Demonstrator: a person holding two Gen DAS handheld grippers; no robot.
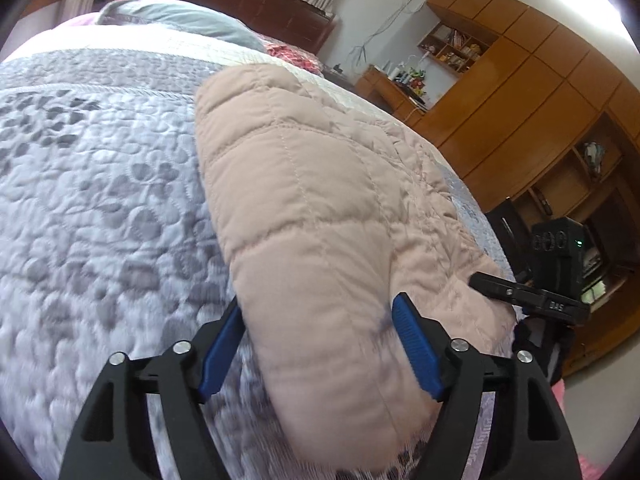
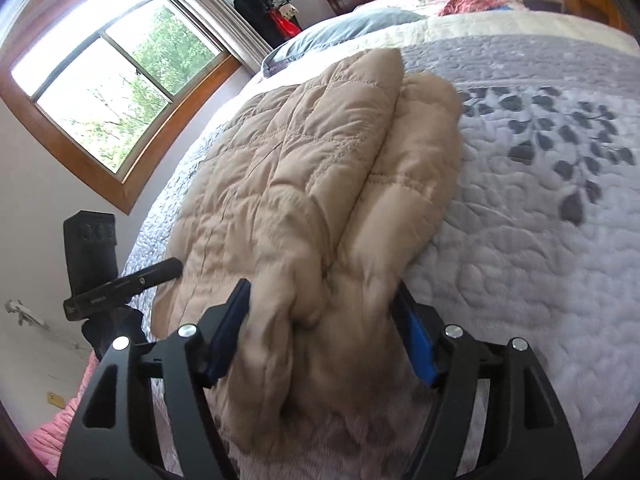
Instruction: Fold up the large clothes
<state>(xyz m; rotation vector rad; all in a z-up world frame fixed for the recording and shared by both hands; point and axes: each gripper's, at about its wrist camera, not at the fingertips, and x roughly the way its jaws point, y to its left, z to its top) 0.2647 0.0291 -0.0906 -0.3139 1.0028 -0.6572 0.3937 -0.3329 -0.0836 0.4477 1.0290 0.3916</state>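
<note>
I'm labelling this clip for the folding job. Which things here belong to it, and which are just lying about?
Belongs to the job:
quilted coat
left gripper
right gripper
bedspread, the work surface

Just lying about:
grey pillow
wooden wardrobe
window

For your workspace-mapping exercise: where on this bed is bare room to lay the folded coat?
Free: quilt between the puffy coat and the leaf pattern; also toward the pillow. Crowded: the bed's near edge, where left gripper and right gripper clamp the coat.
</note>
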